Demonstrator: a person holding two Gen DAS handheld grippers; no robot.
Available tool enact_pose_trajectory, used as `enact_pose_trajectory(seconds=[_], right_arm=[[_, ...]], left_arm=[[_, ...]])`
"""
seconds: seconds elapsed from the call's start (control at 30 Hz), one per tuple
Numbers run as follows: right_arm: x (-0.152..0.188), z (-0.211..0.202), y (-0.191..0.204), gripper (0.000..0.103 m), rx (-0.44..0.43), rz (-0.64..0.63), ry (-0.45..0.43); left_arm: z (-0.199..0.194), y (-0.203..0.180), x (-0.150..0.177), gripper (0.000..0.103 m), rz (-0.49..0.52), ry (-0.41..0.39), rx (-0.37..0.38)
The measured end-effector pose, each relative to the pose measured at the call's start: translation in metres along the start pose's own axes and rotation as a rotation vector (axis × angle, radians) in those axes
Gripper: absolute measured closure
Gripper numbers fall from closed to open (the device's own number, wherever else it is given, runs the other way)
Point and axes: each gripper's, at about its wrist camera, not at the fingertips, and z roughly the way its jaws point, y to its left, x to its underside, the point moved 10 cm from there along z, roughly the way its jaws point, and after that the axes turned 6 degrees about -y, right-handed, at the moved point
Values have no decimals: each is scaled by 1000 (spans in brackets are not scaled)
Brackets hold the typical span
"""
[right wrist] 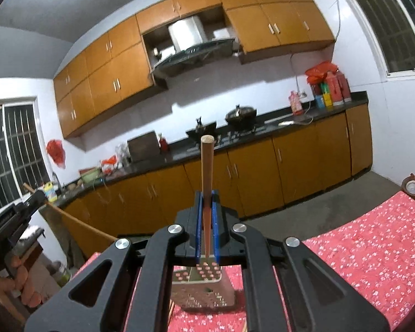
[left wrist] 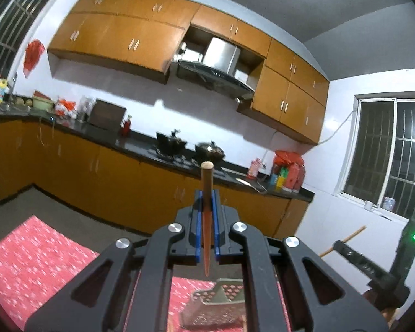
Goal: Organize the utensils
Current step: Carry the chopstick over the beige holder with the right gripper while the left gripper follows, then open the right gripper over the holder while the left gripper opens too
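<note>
My matt reddish-brown wooden chopstick (left wrist: 206, 193); a perforated dull grey metal basket (right wrist: 204, 290) on pink floral cloth (right wrist: 373, 249).

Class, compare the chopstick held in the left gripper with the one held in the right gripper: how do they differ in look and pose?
The left chopstick looks darker brown and shows its pointed lower tip hanging clear above the metal holder. The right chopstick looks paler, and its lower end runs down to the holder's rim in the right wrist view. Shared: both stand roughly upright, blunt end up, each clamped between shut blue-padded jaws of the left gripper and right gripper.
</note>
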Motion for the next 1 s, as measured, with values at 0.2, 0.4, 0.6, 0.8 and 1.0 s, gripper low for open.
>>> enact_pose_trajectory(seconds=[0.2, 0.4, 0.6, 0.8, 1.0], right_arm=[[25, 16, 1, 96, 7, -17, 85], [44, 27, -1, 96, 17, -10, 138], [57, 35, 2, 95, 16, -27, 169], [55, 30, 3, 66, 19, -12, 148], [39, 5, -6, 66, 34, 9, 81]], left_arm=[[21, -6, 35, 95, 18, 74, 4], [38, 1, 71, 95, 30, 147, -13], [52, 13, 95, 93, 31, 206, -35], [48, 23, 95, 78, 13, 198, -41], [27, 38, 75, 70, -32, 143, -57]])
